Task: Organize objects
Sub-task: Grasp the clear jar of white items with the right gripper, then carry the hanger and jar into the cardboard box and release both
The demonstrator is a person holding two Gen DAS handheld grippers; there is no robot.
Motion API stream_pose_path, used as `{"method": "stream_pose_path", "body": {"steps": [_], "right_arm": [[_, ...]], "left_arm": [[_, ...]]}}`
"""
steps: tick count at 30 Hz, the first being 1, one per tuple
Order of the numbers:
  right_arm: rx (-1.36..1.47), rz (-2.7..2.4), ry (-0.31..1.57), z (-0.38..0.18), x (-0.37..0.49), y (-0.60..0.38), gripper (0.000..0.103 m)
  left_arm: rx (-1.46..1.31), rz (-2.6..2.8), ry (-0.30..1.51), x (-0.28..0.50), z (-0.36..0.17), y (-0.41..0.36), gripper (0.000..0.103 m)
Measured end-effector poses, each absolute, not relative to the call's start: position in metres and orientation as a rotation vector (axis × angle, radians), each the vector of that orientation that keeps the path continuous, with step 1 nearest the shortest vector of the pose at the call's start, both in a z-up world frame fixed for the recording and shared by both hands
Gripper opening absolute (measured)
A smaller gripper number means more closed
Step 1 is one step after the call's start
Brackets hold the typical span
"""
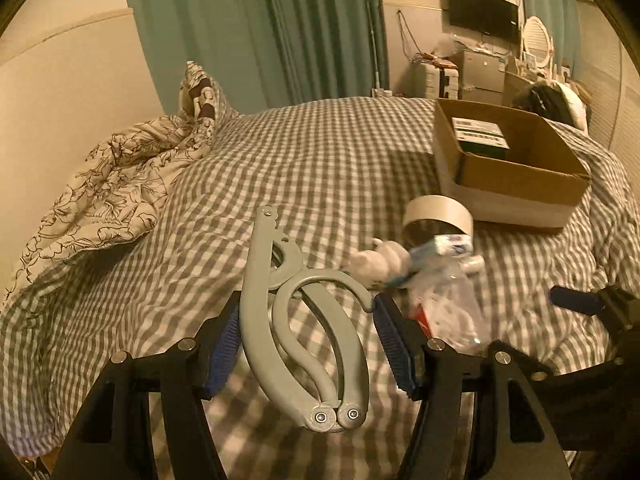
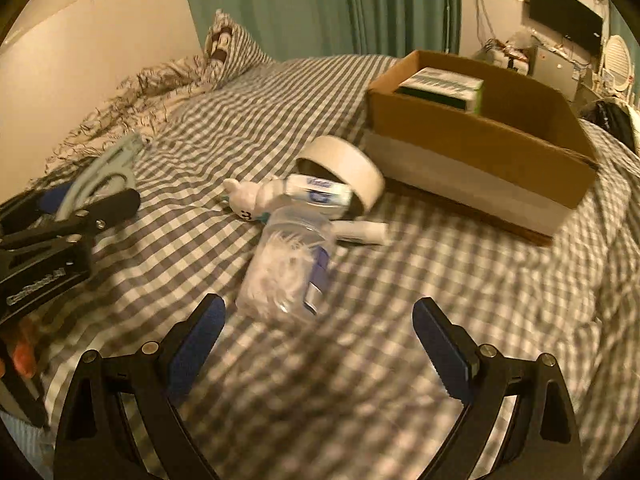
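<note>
My left gripper [image 1: 308,320] is shut on a grey folding hanger [image 1: 304,320], held just above the checked bed; it also shows in the right wrist view [image 2: 100,176]. My right gripper [image 2: 320,320] is open and empty, just short of a clear plastic jar of white picks [image 2: 284,272]. Past the jar lie a white tape roll [image 2: 344,168], a small white toy figure [image 2: 248,200], a blue-and-white tube box [image 2: 320,192] and a white tube [image 2: 360,232]. The open cardboard box [image 2: 480,148] with a green-and-white carton [image 2: 444,88] inside stands behind them.
The grey-checked bedspread [image 1: 304,168] covers the bed. A crumpled floral quilt [image 1: 112,184] and a pillow lie at the far left by the wall. Green curtains [image 1: 280,28], a wall TV [image 1: 482,12] and cluttered furniture stand beyond the bed.
</note>
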State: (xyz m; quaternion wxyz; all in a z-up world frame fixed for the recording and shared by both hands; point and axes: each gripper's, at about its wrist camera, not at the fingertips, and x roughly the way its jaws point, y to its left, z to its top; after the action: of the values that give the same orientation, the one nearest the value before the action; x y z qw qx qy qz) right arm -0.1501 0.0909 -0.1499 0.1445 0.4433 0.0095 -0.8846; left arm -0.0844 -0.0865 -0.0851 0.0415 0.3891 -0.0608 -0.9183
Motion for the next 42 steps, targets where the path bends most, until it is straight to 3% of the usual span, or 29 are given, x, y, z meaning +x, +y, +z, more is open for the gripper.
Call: {"method": "stream_pose_path", "body": {"steps": [9, 12, 15, 18, 28, 42], "right_arm": [[1.402, -2.503, 0.047, -0.19, -0.191, 0.054, 0.094], [1.429, -2.486, 0.046, -0.2, -0.2, 0.05, 0.084], [1.457, -2.451, 0.035, -0.209, -0.206, 0.049, 0.068], [1.452, -2.436, 0.038, -0.21, -0.204, 0.048, 0.067], [1.313, -2.484, 0.026, -0.169, -0.166, 0.076, 0.062], [1.104, -2.671, -0.003, -0.088, -0.115, 0.154, 0.061]], "left_arm": [[1.178, -2.815, -0.156, -0.081, -0.094, -0.097, 0.065], [1.191, -2.815, -0.142, -0.082, -0.096, -0.099, 0.065], [1.201, -2.811, -0.131, -0.082, -0.098, -0.1, 0.065], [1.199, -2.808, -0.14, -0.081, -0.097, -0.099, 0.065], [1.176, -2.833, -0.142, -0.066, -0.081, -0.078, 0.065], [1.167, -2.996, -0.099, -0.052, -0.04, -0.015, 0.065]]}}
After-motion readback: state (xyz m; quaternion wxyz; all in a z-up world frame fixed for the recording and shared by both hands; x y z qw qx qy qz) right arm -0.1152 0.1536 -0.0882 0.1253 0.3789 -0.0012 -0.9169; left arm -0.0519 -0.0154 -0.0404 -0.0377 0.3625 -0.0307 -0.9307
